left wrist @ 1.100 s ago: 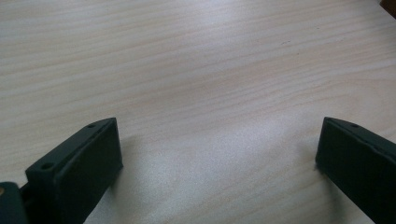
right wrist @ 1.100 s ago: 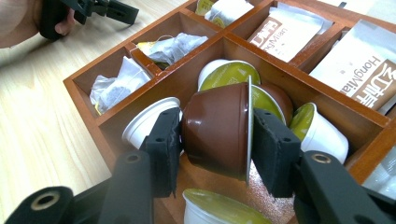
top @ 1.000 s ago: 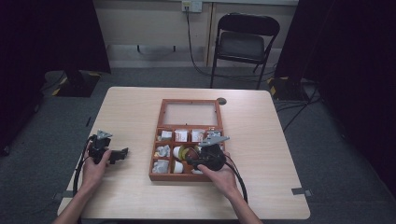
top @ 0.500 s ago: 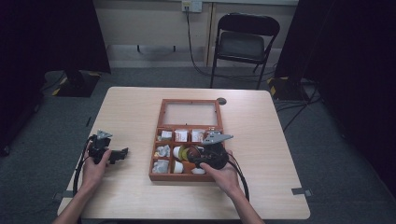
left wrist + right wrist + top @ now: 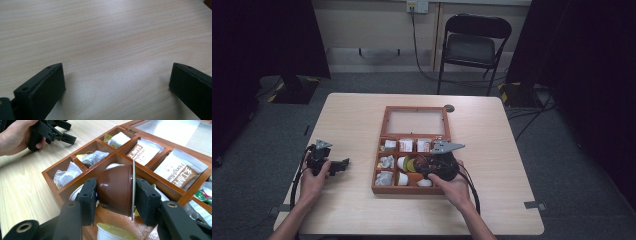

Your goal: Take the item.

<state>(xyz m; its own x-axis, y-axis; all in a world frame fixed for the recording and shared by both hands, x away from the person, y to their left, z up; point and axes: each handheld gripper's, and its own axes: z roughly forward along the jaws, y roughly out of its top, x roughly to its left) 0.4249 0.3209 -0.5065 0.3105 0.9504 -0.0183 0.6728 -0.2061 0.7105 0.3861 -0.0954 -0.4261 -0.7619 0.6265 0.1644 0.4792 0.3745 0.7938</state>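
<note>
Over the wooden box (image 5: 62, 191), right claw (image 5: 115, 195) clamps a brown capsule (image 5: 116, 190); left claw (image 5: 116, 82) gapes over bare table (image 5: 105, 37).

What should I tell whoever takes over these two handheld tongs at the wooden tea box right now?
Right tongs: shut on a brown plastic capsule with a foil lid, pads on its base and lid, held on its side just above the middle compartments of the open wooden compartment box.
Left tongs: open, nothing between them, over bare light wood table, well left of the box.
Box contents: tea bags, brown-and-white sachets, white capsules.
Done: the brown capsule is gripped.
Left: whether it is going in or coming out cannot be told; finish that move and release.
</note>
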